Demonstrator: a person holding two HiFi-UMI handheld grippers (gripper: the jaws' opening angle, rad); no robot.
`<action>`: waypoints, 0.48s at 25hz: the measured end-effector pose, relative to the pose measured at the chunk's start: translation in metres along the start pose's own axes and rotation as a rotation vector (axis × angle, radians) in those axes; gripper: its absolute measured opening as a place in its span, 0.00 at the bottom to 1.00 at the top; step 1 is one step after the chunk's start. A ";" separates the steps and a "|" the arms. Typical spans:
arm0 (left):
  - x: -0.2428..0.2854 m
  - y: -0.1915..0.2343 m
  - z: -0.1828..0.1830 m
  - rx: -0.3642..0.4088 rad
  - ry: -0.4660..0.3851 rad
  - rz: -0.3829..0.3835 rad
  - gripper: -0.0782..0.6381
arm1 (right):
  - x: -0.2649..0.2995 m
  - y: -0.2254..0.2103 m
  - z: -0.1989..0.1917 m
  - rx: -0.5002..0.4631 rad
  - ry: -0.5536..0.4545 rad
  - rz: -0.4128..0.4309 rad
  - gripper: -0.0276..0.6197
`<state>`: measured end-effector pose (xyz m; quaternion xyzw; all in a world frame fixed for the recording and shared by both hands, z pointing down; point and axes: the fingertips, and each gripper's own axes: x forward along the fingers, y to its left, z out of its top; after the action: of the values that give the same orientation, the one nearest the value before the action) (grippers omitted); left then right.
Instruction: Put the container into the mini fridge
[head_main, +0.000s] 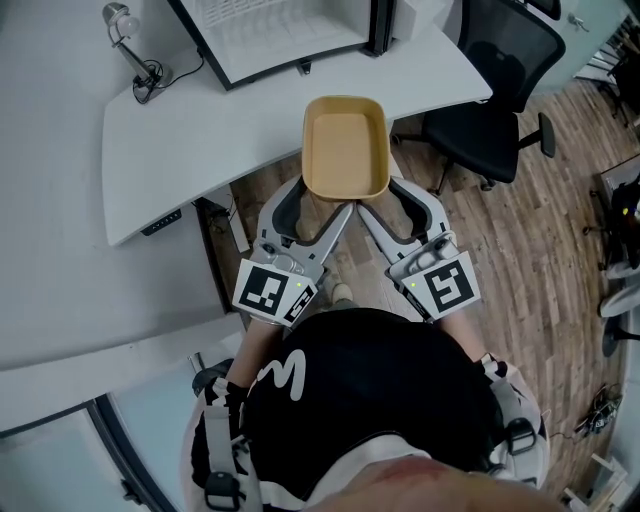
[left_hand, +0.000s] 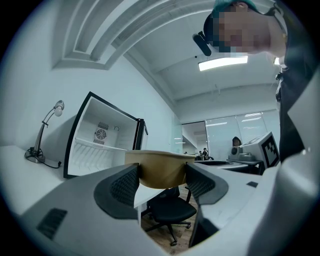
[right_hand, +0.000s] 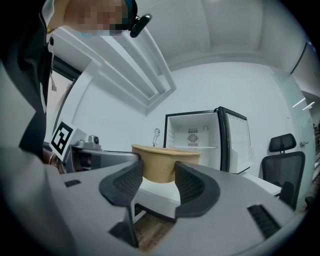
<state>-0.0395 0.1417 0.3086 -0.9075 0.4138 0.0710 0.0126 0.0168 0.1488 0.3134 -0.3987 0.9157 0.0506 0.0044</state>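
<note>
An empty tan container (head_main: 345, 145) hangs in the air over the front edge of the white desk (head_main: 190, 140). My left gripper (head_main: 322, 200) is shut on its near left corner and my right gripper (head_main: 372, 200) is shut on its near right corner. In the left gripper view the container (left_hand: 160, 170) sits between the dark pads (left_hand: 125, 186); in the right gripper view the container (right_hand: 167, 162) is pinched the same way. The mini fridge (head_main: 285, 30) stands on the desk beyond the container with its white inside open; the fridge (left_hand: 102, 137) (right_hand: 197, 137) also shows in both gripper views.
A small desk lamp (head_main: 130, 45) stands at the desk's far left with its cable. A black office chair (head_main: 490, 90) is on the wooden floor to the right of the desk. The fridge door (right_hand: 235, 140) is swung open to the right.
</note>
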 end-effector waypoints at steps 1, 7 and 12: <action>0.002 0.004 -0.001 0.003 0.000 -0.001 0.52 | 0.004 -0.001 -0.001 0.001 -0.001 -0.002 0.36; 0.007 0.020 -0.007 -0.004 0.004 -0.015 0.52 | 0.020 -0.004 -0.008 0.010 0.002 -0.019 0.36; 0.011 0.027 -0.008 -0.003 0.001 -0.024 0.52 | 0.026 -0.007 -0.009 0.015 -0.004 -0.030 0.36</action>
<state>-0.0517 0.1154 0.3154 -0.9125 0.4028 0.0710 0.0119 0.0048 0.1239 0.3207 -0.4122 0.9100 0.0442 0.0101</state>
